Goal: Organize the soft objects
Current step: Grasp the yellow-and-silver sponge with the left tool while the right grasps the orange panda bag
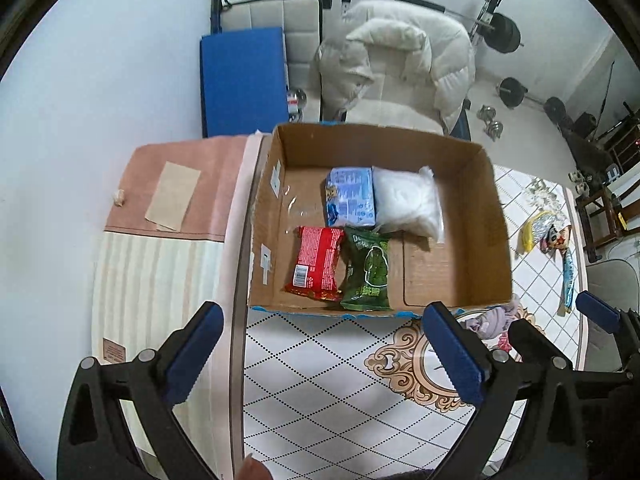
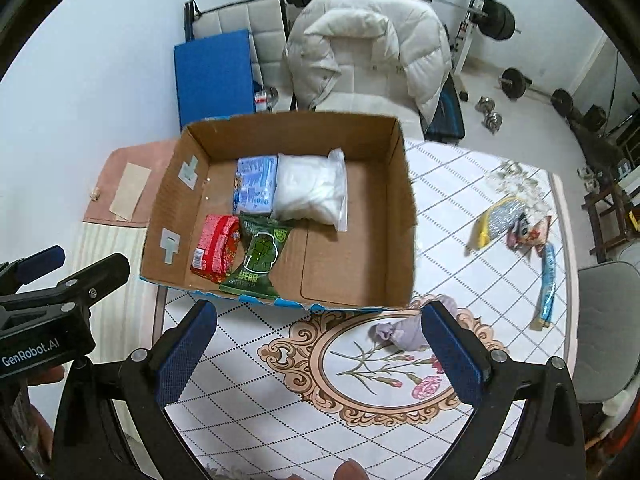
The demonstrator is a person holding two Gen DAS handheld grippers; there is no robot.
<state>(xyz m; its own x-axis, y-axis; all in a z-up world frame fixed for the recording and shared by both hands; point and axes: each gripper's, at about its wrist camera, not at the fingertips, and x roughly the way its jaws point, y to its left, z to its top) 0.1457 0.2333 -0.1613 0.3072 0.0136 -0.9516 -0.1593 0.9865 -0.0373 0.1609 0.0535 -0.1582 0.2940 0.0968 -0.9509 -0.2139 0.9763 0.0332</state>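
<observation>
An open cardboard box [image 1: 476,208] [image 2: 396,216] stands on the patterned table. Inside lie a red packet [image 1: 316,262] [image 2: 216,246], a green packet [image 1: 368,270] [image 2: 260,258], a light blue packet [image 1: 350,196] [image 2: 256,184] and a clear bag of white stuff [image 1: 408,200] [image 2: 312,190]. My left gripper [image 1: 324,352] hangs open above the table's near edge with nothing between its fingers. My right gripper [image 2: 320,354] is open too, above a lilac cloth bundle [image 2: 400,332] [image 1: 492,320] that lies just in front of the box. Both sit well above the box.
To the right on the table lie a yellow-and-silver packet [image 2: 494,220] [image 1: 532,230], a cartoon-printed pack [image 2: 528,232] and a long blue bar [image 2: 546,284] [image 1: 568,276]. A chair with a white puffer jacket [image 2: 368,48] stands behind the box. Weights lie on the floor.
</observation>
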